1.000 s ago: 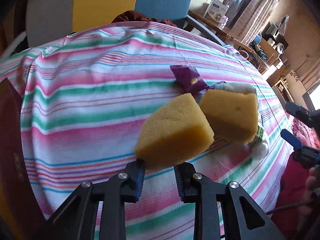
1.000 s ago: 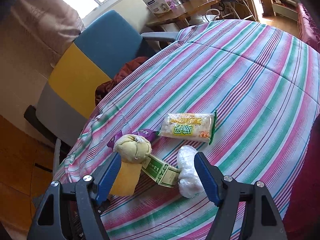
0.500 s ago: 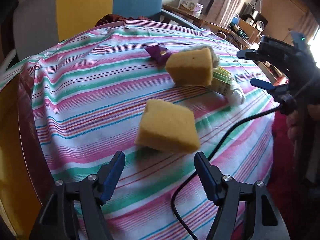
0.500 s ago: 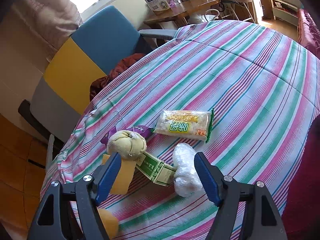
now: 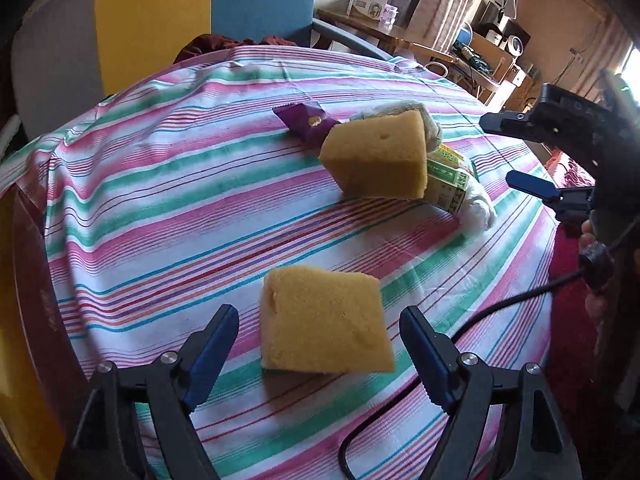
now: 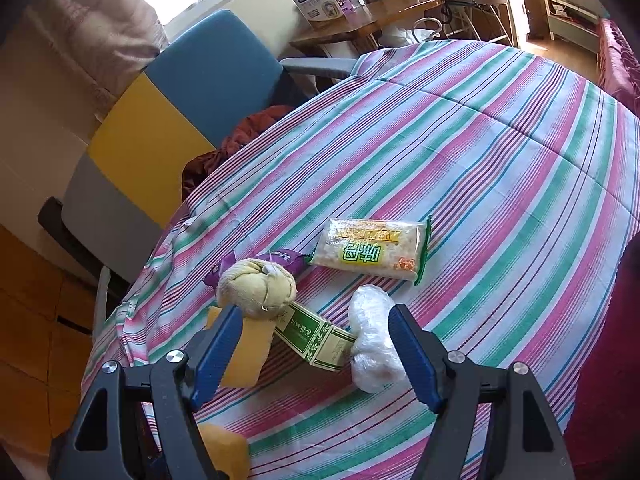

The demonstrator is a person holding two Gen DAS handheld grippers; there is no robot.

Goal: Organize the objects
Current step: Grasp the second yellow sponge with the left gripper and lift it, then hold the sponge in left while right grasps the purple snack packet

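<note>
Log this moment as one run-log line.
left gripper: open | near sponge: lying on tablecloth | right gripper: open, above green box

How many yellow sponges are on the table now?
2. One sponge lies flat between the open fingers of the left gripper. The other sponge leans on the pile by the green box. None seems hidden.

Left gripper [image 5: 318, 346]: jaws spread wide, blue pads facing each other, black arms angled forward and downward, nothing held between them. Right gripper [image 6: 316, 342]: jaws likewise spread wide, blue pads apart, nothing clamped. Right gripper also seen from the left wrist view [image 5: 532, 156] at the right edge, side-on, a black cable trailing beneath it; part of the person's hand [image 5: 592, 268] shows behind it.
</note>
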